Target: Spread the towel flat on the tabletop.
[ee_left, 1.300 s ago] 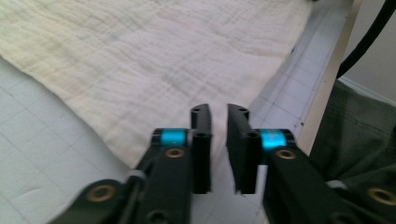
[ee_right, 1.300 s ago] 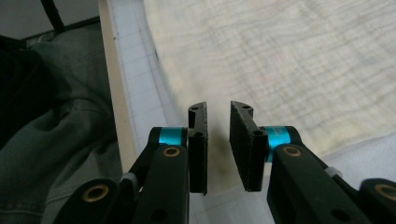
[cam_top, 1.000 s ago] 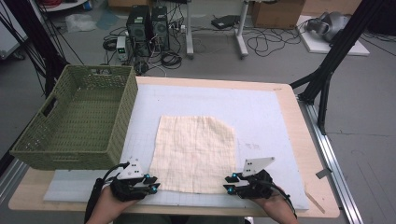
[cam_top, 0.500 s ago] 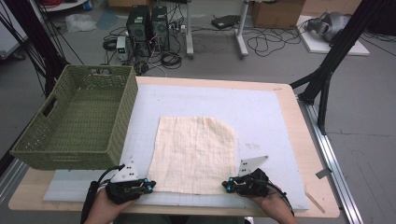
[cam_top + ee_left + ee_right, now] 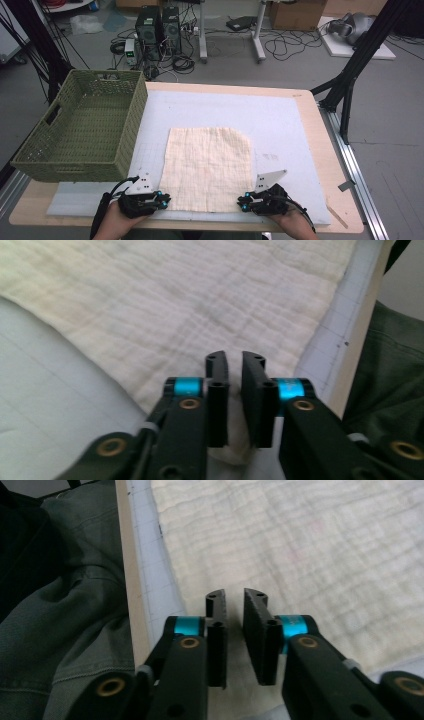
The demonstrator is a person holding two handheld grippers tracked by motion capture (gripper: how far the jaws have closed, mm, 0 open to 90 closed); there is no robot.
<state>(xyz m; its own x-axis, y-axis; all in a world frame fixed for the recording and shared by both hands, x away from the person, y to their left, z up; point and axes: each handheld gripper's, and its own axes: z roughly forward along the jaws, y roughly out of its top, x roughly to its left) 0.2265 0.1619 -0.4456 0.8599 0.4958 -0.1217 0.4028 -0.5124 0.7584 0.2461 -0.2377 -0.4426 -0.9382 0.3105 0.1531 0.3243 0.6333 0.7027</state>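
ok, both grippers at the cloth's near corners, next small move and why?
Probably lift both together: the left gripper and right gripper each seem pinched on a near corner of the cloth, which lies flat on the mat.

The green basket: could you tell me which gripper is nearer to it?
Left. The left gripper sits just below the green basket's near wall; the right gripper is across the cloth.

The right gripper [image 5: 235, 605] is held low over the cream cloth [image 5: 310, 545] (jaws nearly closed, cloth between them), beside the table edge [image 5: 127, 580].
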